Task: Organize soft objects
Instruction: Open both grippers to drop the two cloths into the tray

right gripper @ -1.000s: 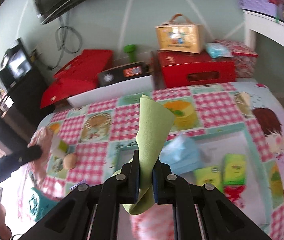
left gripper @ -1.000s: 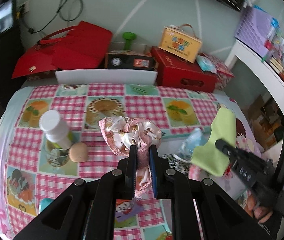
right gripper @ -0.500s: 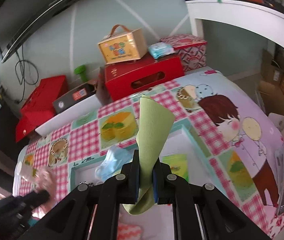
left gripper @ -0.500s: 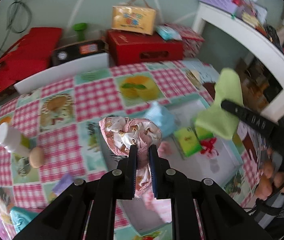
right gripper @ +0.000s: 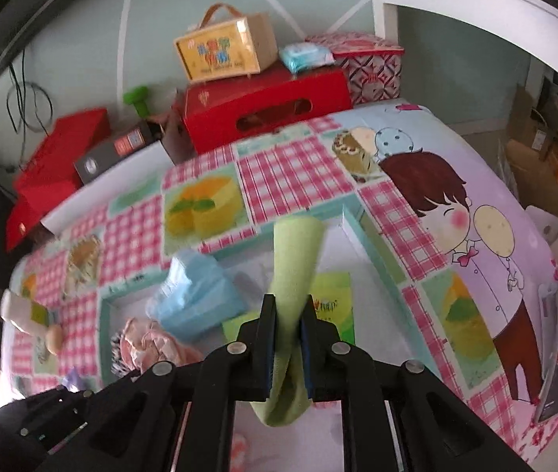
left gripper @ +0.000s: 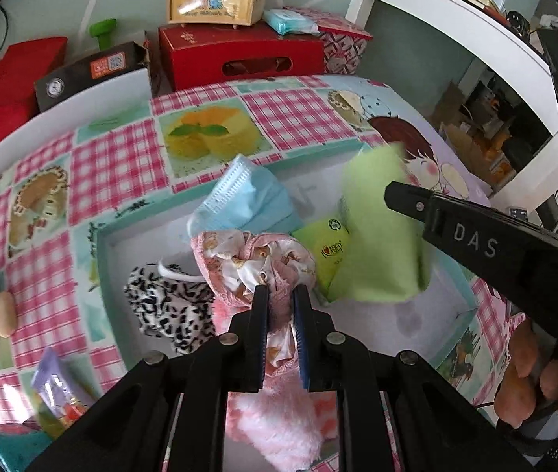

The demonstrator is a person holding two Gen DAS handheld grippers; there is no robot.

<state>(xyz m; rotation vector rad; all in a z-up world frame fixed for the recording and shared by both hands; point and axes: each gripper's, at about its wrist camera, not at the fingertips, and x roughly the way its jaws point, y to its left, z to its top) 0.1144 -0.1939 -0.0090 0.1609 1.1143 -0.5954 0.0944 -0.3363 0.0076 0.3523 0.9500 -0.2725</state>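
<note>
Pink printed cloth (left gripper: 257,263) is clamped between the closed fingers of the left gripper (left gripper: 281,306) and is held above the tray (left gripper: 102,259). Green cloth (right gripper: 292,271) is pinched in the closed right gripper (right gripper: 289,314), also over the tray, its free end standing up past the fingertips. Inside the tray are seen a blue mask (left gripper: 245,200), a leopard-print item (left gripper: 169,306), green packets (left gripper: 328,249) and a fluffy pink item (left gripper: 279,421). The tray is set on a checked tablecloth (left gripper: 291,114). A red box (left gripper: 239,59) is seen behind the table.
</note>
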